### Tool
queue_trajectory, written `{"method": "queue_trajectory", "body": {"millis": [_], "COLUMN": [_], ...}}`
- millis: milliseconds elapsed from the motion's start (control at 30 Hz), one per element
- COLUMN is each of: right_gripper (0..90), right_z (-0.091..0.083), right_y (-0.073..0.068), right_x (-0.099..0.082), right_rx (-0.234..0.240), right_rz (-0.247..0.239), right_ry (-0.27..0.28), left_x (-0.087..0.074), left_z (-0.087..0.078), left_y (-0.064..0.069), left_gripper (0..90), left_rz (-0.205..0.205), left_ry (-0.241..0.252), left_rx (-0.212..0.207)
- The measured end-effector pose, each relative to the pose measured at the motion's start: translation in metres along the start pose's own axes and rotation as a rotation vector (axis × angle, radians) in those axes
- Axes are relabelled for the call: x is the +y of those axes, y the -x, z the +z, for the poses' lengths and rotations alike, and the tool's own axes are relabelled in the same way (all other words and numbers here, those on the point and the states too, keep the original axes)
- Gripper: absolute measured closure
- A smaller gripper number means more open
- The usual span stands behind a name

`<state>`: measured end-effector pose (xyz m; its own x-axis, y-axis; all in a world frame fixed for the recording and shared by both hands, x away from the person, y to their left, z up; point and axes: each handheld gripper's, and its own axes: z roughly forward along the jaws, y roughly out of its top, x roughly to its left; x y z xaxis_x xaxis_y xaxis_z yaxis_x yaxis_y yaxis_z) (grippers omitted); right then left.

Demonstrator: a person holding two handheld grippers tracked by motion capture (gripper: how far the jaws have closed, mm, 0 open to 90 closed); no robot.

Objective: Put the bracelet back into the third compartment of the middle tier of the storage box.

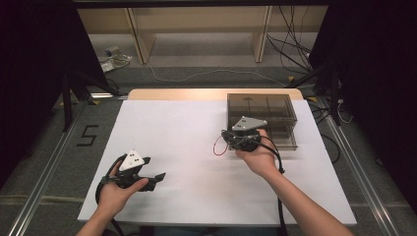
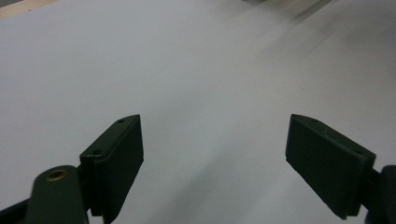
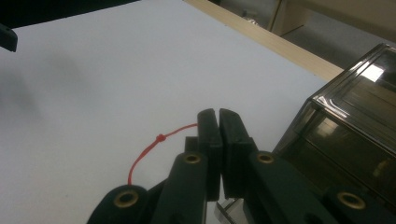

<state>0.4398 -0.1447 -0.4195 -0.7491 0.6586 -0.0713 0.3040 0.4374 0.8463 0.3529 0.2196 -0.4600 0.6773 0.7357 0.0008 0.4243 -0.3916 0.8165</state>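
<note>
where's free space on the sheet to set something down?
Free: the sheet's middle and far left, between the left gripper and the box; also the near strip between the forearms. Crowded: the box's near left corner, where the right gripper holds a red string.
</note>
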Motion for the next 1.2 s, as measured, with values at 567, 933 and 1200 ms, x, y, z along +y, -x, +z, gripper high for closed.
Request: {"method": "queue_trajectory", "body": {"millis": [567, 933, 1200], "right_gripper": [88.8, 88.8, 88.8], "right_z": [-0.006, -0.010, -0.013], "right_y": [0.009, 0.014, 0.017], "right_x": [-0.003, -0.004, -0.006], "right_rx": [-0.021, -0.022, -0.037], "right_rz": [0.028, 0.046, 0.047], "right_ry": [0.005, 0.009, 0.007], "left_x": [0.000, 0.000, 0.000], "left_z": [0.000, 0.000, 0.000], "left_y": [0.000, 0.000, 0.000], "left_gripper": [19.1, 19.1, 19.1], "left_rz": [-0.001, -0.004, -0.003], "left_ry": [0.001, 0.004, 0.005], "left_rx": [0.000, 0.001, 0.002]}}
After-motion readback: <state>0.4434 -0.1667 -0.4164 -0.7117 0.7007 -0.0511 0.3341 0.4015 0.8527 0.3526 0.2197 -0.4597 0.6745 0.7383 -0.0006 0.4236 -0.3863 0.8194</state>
